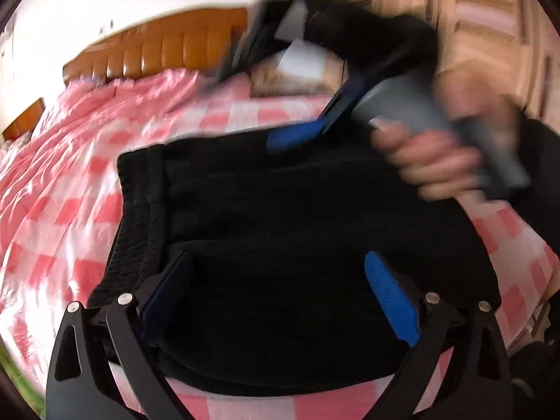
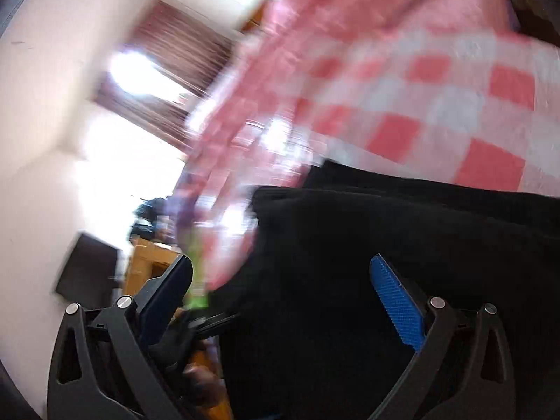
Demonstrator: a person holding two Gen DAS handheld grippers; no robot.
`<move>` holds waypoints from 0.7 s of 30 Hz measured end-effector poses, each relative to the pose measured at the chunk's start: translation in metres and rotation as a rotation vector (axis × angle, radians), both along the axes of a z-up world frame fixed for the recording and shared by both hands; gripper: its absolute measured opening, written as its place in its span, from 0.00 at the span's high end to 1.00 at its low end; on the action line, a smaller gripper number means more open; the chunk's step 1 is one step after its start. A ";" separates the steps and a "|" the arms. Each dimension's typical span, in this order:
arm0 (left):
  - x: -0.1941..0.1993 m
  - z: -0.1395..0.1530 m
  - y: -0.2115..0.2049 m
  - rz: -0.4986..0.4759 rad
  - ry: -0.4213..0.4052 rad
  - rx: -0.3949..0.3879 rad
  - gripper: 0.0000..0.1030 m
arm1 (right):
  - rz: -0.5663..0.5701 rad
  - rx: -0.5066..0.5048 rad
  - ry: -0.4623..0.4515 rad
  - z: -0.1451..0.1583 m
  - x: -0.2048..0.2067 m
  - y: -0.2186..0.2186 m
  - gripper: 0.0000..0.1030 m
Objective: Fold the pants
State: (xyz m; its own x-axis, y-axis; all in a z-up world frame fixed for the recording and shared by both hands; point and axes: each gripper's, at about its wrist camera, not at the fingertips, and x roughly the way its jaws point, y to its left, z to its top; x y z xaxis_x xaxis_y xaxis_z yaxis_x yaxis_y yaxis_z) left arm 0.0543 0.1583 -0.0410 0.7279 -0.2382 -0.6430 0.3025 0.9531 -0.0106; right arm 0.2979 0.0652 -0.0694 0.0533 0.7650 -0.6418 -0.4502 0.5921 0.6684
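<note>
Pink-checked bedding (image 1: 87,182) covers the bed, with an orange headboard (image 1: 157,45) at 11 o'clock. Black pants (image 1: 280,210) lie on it as a compact folded stack. The left gripper (image 1: 276,273) hangs over the near edge, fingers spread wide and empty; the right gripper (image 2: 280,280) is equally spread, gripping nothing. Judging by the blur, both should slow down, then press and square the stack's edges.
</note>
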 end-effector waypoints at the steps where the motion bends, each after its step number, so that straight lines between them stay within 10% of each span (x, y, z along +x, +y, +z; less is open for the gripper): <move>1: 0.001 0.000 0.002 -0.002 0.009 -0.004 0.04 | -0.015 0.013 -0.010 0.000 0.002 0.000 0.06; 10: 0.003 0.005 0.006 -0.007 0.041 -0.011 0.05 | -0.087 0.063 0.045 0.003 0.013 -0.009 0.05; 16: 0.000 0.038 0.022 0.037 -0.023 -0.083 0.05 | 0.109 0.206 0.039 0.043 -0.021 0.018 0.04; 21: 0.013 0.008 0.031 0.045 0.039 -0.031 0.04 | 0.167 0.139 0.137 0.002 0.002 0.061 0.05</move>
State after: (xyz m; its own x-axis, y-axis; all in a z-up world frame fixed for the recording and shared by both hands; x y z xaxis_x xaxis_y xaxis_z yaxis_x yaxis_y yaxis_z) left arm 0.0670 0.1888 -0.0329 0.7131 -0.2260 -0.6636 0.2581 0.9648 -0.0513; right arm 0.2994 0.1258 -0.0671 -0.1615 0.8373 -0.5223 -0.4338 0.4151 0.7997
